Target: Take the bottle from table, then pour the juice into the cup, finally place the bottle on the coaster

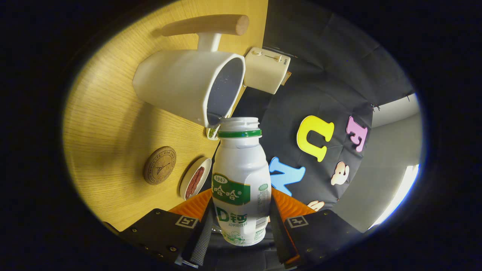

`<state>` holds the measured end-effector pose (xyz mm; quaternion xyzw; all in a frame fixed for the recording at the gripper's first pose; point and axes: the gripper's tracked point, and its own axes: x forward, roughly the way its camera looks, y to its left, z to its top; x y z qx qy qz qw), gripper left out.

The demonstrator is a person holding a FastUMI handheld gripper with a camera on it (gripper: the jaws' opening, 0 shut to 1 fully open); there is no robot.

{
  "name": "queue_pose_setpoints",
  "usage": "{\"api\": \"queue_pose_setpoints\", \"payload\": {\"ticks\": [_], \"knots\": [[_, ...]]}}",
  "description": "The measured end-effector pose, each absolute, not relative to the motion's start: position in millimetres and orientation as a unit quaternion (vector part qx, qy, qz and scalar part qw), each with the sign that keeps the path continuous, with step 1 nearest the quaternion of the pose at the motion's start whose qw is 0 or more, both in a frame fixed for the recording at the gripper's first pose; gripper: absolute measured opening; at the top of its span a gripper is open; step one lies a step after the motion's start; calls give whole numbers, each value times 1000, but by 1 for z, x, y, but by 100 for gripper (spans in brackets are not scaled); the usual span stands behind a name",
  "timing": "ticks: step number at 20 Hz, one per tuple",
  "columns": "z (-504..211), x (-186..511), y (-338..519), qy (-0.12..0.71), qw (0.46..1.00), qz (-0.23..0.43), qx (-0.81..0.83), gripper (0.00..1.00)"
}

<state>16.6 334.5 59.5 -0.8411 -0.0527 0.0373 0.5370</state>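
Bottle in jaws — cup ahead.

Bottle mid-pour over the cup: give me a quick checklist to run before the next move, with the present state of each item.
1. Grip: gripper closed on the bottle, a finger on each side of its body: ok.
2. Cap: bottle neck open, only the green ring around it: ok.
3. Alignment: bottle mouth sits right at the rim of the cup, by its spout: ok.
4. Juice flow: no stream visible, and the cup's inside looks dark: cannot tell.
5. Coaster: round, bare on the wooden table, free to receive the bottle: ok.
6. Obstacles: small dish lies close beside the coaster; watch it when setting down: cannot tell.
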Motion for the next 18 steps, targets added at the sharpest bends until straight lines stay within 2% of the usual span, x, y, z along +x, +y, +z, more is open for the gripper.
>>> {"api": "queue_pose_setpoints", "payload": {"ticks": [18], "knots": [[59,16,336,-49,537,40,-841,70]]}}
